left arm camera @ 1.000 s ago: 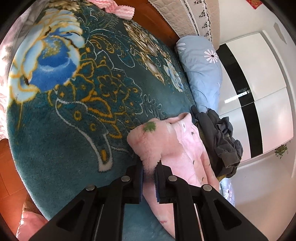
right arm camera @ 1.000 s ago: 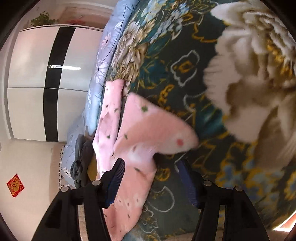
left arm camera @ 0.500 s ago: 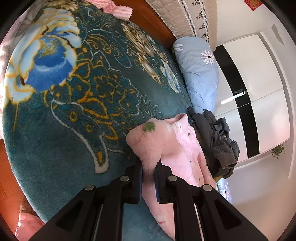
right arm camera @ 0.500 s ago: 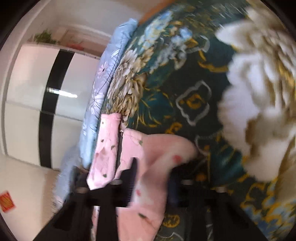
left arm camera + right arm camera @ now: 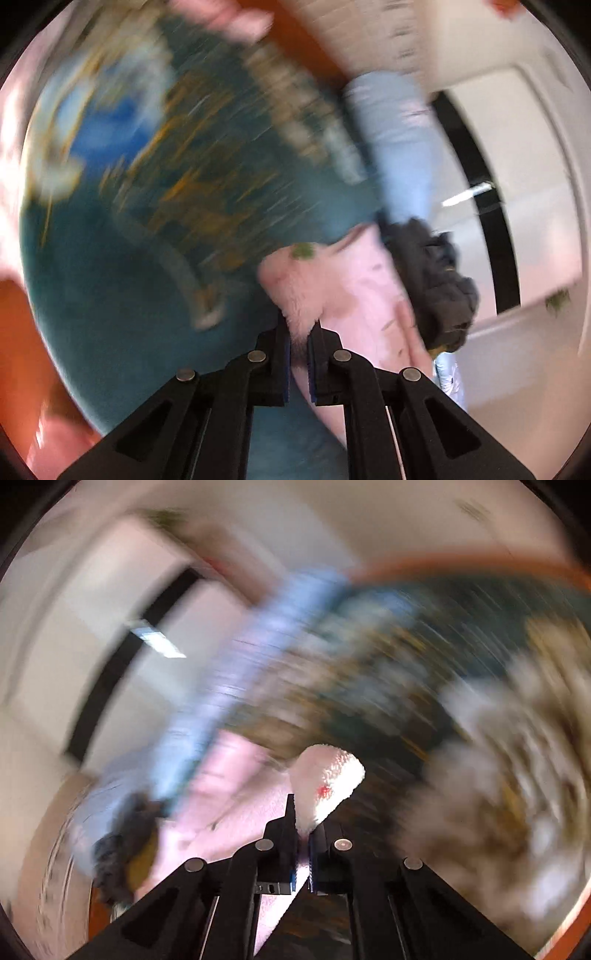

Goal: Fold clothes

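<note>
On my left camera, the left gripper [image 5: 299, 334] is clamped on a corner of the pink garment [image 5: 343, 280], which lies on the teal blanket [image 5: 129, 295] beside a dark pile of clothes [image 5: 432, 273]. On my right camera, badly blurred, the right gripper [image 5: 303, 823] pinches another pink garment [image 5: 325, 782] corner.

I see a bed covered by a dark teal blanket [image 5: 122, 280] with gold and blue flowers, much blurred. A light blue pillow [image 5: 399, 147] lies at its edge. Behind stands a white wardrobe [image 5: 532, 177] with a black stripe. The floor [image 5: 14, 332] looks red-brown.
</note>
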The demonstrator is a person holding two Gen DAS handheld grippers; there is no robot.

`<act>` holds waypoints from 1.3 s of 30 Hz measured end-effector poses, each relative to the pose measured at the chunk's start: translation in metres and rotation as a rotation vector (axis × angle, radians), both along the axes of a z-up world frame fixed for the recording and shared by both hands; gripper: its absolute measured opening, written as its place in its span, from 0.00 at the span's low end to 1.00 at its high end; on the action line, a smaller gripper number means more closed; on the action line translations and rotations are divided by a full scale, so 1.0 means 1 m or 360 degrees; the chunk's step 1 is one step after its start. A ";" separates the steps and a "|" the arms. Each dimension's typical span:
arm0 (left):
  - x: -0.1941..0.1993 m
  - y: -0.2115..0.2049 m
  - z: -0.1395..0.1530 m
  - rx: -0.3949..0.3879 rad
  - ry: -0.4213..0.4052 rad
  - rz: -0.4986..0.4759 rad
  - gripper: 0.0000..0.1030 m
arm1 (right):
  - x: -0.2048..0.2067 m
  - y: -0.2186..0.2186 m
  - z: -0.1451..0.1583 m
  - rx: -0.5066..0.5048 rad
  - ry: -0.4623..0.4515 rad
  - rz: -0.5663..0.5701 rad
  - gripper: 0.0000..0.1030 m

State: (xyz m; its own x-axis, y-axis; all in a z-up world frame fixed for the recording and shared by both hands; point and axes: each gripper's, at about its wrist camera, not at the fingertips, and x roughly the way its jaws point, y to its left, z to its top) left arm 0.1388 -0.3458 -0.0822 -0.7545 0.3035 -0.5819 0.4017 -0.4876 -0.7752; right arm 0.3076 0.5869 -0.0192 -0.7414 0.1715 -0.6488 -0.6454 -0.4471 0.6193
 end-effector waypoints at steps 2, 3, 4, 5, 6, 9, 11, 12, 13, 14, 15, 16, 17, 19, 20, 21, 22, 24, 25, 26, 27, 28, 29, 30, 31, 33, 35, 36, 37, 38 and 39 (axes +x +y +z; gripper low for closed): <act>0.000 0.000 0.001 -0.0014 -0.0001 -0.0005 0.06 | 0.012 0.006 -0.024 -0.0116 -0.0025 -0.0063 0.04; 0.000 0.002 0.006 -0.0058 0.0012 -0.0016 0.06 | 0.013 0.009 -0.028 -0.0157 -0.0019 -0.0078 0.04; 0.000 0.004 0.011 -0.0102 0.0025 -0.0026 0.07 | 0.011 0.011 -0.025 -0.0150 -0.0021 -0.0072 0.04; 0.000 0.006 0.015 -0.0139 0.0032 -0.0034 0.07 | 0.005 0.011 -0.017 -0.0103 -0.0040 -0.0042 0.04; 0.000 0.006 0.015 -0.0158 0.0029 -0.0034 0.07 | 0.000 0.010 -0.011 -0.0069 -0.0063 -0.0013 0.04; -0.001 0.002 0.011 -0.0137 -0.0005 -0.0021 0.07 | -0.012 0.006 0.003 -0.0009 -0.0113 0.0038 0.06; 0.000 -0.001 0.008 -0.0121 -0.0034 -0.0018 0.08 | -0.016 0.008 0.006 0.0005 -0.0194 0.0014 0.08; 0.002 0.000 0.007 -0.0120 -0.0041 -0.0020 0.09 | -0.016 0.010 0.004 0.0003 -0.0221 0.0009 0.08; 0.002 0.000 0.008 -0.0123 -0.0047 -0.0023 0.13 | -0.015 0.013 0.002 0.0000 -0.0240 0.0013 0.08; 0.002 0.001 0.009 -0.0129 -0.0051 -0.0025 0.18 | -0.014 0.015 0.000 0.0001 -0.0259 0.0014 0.08; 0.003 0.001 0.010 -0.0135 -0.0051 -0.0025 0.21 | -0.012 0.017 -0.001 0.0005 -0.0278 0.0012 0.08; 0.004 0.000 0.012 -0.0142 -0.0052 -0.0020 0.30 | -0.011 0.019 -0.002 0.0004 -0.0288 0.0009 0.09; 0.006 0.000 0.013 -0.0149 -0.0049 -0.0016 0.35 | -0.012 0.022 -0.002 0.0007 -0.0294 -0.0001 0.12; 0.008 -0.001 0.018 -0.0176 -0.0027 0.0002 0.40 | -0.012 0.029 -0.002 0.0027 -0.0311 -0.0041 0.21; 0.009 -0.002 0.021 -0.0201 -0.0023 0.0017 0.41 | -0.009 0.033 0.000 0.0038 -0.0318 -0.0075 0.27; 0.010 -0.003 0.024 -0.0235 -0.0024 0.0039 0.42 | -0.006 0.038 0.001 0.0036 -0.0315 -0.0107 0.29; 0.012 -0.003 0.028 -0.0269 -0.0026 0.0061 0.42 | -0.003 0.042 0.002 0.0022 -0.0303 -0.0138 0.30; 0.014 -0.005 0.037 -0.0315 -0.0016 0.0112 0.42 | -0.003 0.044 0.009 0.0027 -0.0272 -0.0165 0.30; 0.015 -0.004 0.043 -0.0319 0.0006 0.0139 0.42 | -0.005 0.043 0.013 0.0042 -0.0256 -0.0165 0.30; 0.012 -0.001 0.051 -0.0322 0.0036 0.0138 0.42 | -0.012 0.038 0.020 0.0071 -0.0238 -0.0146 0.30; 0.006 0.006 0.060 -0.0322 0.0079 0.0098 0.42 | -0.023 0.031 0.027 0.0103 -0.0220 -0.0104 0.30; -0.001 0.012 0.069 -0.0322 0.0122 0.0059 0.42 | -0.037 0.023 0.035 0.0132 -0.0203 -0.0054 0.31; -0.010 0.020 0.076 -0.0326 0.0152 0.0011 0.43 | -0.054 0.013 0.042 0.0149 -0.0174 0.0009 0.35; -0.020 0.029 0.082 -0.0335 0.0163 -0.0048 0.43 | -0.074 0.000 0.049 0.0155 -0.0132 0.0085 0.37; -0.031 0.039 0.088 -0.0343 0.0175 -0.0107 0.44 | -0.095 -0.014 0.054 0.0139 -0.0086 0.0168 0.40; -0.054 0.056 0.094 -0.0354 0.0176 -0.0191 0.44 | -0.139 -0.044 0.058 0.0065 0.0002 0.0334 0.43; -0.072 0.069 0.092 -0.0385 0.0173 -0.0258 0.44 | -0.184 -0.075 0.053 -0.0052 0.0034 0.0461 0.48; -0.076 0.072 0.087 -0.0389 0.0172 -0.0288 0.44 | -0.204 -0.086 0.048 -0.0099 0.0023 0.0493 0.50; -0.080 0.075 0.082 -0.0393 0.0170 -0.0317 0.44 | -0.224 -0.098 0.044 -0.0145 0.0012 0.0525 0.52; -0.083 0.077 0.075 -0.0384 0.0165 -0.0341 0.44 | -0.244 -0.110 0.039 -0.0191 0.0000 0.0558 0.52; -0.084 0.076 0.065 -0.0357 0.0146 -0.0355 0.44 | -0.261 -0.118 0.035 -0.0212 -0.0019 0.0573 0.53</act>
